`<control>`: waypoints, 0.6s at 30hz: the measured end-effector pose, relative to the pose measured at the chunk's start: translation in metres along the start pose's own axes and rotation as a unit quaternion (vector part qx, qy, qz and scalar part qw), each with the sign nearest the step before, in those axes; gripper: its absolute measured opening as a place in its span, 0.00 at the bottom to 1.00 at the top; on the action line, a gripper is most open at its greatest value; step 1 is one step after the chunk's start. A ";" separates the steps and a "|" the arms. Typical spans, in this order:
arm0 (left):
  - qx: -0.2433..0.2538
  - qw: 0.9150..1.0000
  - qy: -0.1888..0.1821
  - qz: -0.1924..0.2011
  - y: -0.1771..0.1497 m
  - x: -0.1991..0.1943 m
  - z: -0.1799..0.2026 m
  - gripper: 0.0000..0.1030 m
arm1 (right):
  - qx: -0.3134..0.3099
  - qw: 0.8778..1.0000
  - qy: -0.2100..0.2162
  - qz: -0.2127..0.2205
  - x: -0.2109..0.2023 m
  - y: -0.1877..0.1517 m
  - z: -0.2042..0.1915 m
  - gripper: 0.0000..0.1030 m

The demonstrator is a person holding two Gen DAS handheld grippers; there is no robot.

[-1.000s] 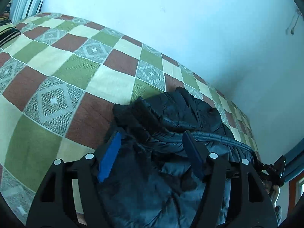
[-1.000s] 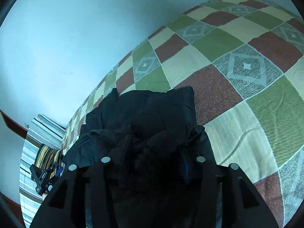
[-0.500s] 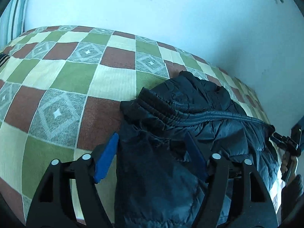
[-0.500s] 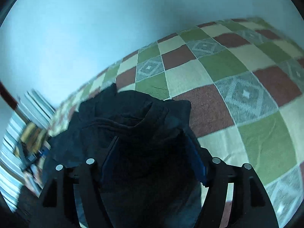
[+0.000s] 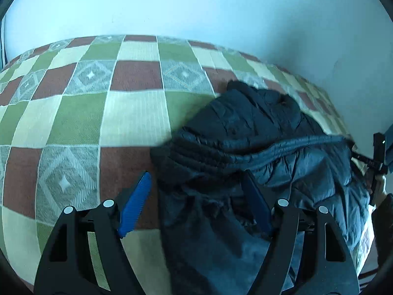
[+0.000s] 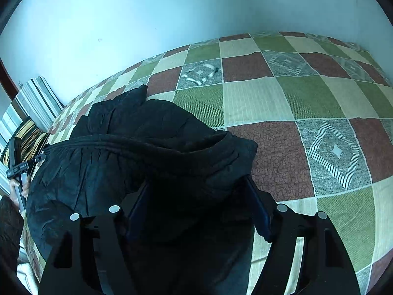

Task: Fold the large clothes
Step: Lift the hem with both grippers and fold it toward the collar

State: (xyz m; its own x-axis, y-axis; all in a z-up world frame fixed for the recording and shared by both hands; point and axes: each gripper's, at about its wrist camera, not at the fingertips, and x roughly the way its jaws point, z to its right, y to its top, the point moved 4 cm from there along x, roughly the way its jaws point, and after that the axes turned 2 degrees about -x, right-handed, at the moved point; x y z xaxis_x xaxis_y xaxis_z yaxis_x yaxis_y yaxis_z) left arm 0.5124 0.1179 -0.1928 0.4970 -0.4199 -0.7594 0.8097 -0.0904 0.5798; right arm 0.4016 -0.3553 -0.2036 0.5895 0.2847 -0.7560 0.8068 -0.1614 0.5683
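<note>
black puffy quilted jacket point(image 5: 258, 132) lay bunched on the checked green, red and cream bedspread point(image 5: 122, 113).
left gripper point(image 5: 196, 204) and right gripper point(image 6: 199, 204) had just been opening, jaws apparently released astride its soft, slippery bulk; the ribbed hem offered firmer hold.

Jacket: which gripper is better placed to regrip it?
Right, probably. Both jaws have just been opening; the right gripper has jacket filling its gap, the left gripper only straddles its edge, one pad over bedspread.

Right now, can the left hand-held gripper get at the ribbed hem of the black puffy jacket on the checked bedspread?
Probably yes. The left hand-held gripper stands open, and the ribbed hem of the black puffy jacket lies just ahead of its fingertips on the checked bedspread, with nothing between them.
</note>
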 end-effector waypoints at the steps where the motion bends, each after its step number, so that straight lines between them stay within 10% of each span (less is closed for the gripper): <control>1: -0.007 1.000 -0.006 -0.004 0.002 0.002 -0.004 0.73 | 0.000 1.000 0.002 0.002 0.000 0.001 0.001 0.69; 6: 0.013 0.999 -0.010 -0.040 0.002 0.020 -0.001 0.59 | 0.017 1.000 0.010 -0.001 0.006 0.004 0.007 0.67; 11: 0.029 0.998 0.017 -0.050 -0.001 0.027 -0.002 0.33 | 0.013 1.000 -0.003 -0.012 0.012 0.003 0.006 0.27; 18: 0.051 0.997 0.064 -0.007 0.002 0.007 0.009 0.10 | -0.011 0.999 -0.029 0.020 -0.003 0.007 -0.010 0.09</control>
State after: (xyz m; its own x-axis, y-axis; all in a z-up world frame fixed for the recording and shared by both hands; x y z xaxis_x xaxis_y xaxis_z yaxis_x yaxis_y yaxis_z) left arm 0.5147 0.1064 -0.1948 0.5269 -0.3006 -0.7950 0.7837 -0.1901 0.5913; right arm 0.4056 -0.3476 -0.1942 0.6226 0.2235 -0.7499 0.7822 -0.1507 0.6045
